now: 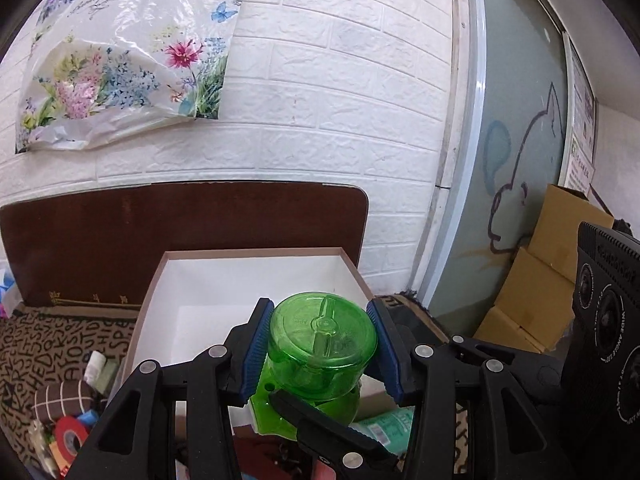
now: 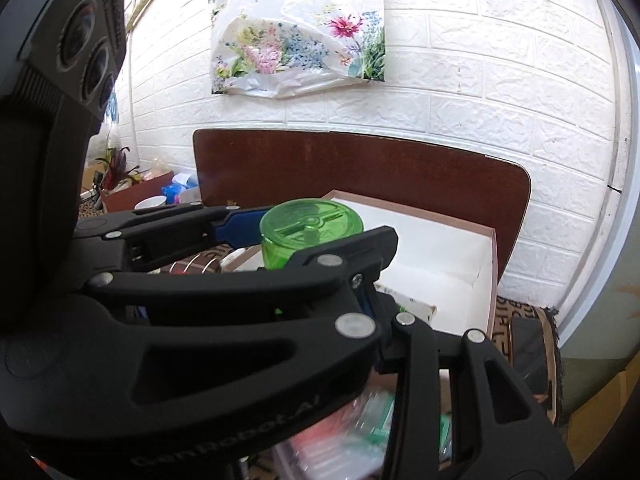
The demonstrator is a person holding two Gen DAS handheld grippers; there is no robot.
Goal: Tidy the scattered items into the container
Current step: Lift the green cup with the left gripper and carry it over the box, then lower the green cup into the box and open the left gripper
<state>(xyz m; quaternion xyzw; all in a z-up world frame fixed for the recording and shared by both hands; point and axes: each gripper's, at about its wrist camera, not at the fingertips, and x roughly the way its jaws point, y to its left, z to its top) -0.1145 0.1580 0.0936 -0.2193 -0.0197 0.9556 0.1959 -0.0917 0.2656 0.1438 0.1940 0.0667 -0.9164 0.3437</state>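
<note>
A green translucent plastic jar [image 1: 322,344] hangs in front of the near rim of a white box with a brown rim [image 1: 248,256]. My left gripper [image 1: 320,344] is shut on it, a blue pad on each side of the round top. My right gripper [image 2: 340,308] comes in from the right, low down. One of its black fingers [image 1: 320,428] lies across the jar's green base; the other is hidden. In the right wrist view the left gripper [image 2: 280,228] crosses the frame with the jar [image 2: 310,228], in front of the box [image 2: 490,240].
Loose items lie left of the box on a letter-patterned cloth [image 1: 48,344]: a red tape roll [image 1: 70,436], a brown checked pouch [image 1: 60,396]. A green packet [image 1: 384,424] lies under the jar. A brown board [image 1: 180,232] leans on the brick wall. Cardboard boxes [image 1: 540,280] stand right.
</note>
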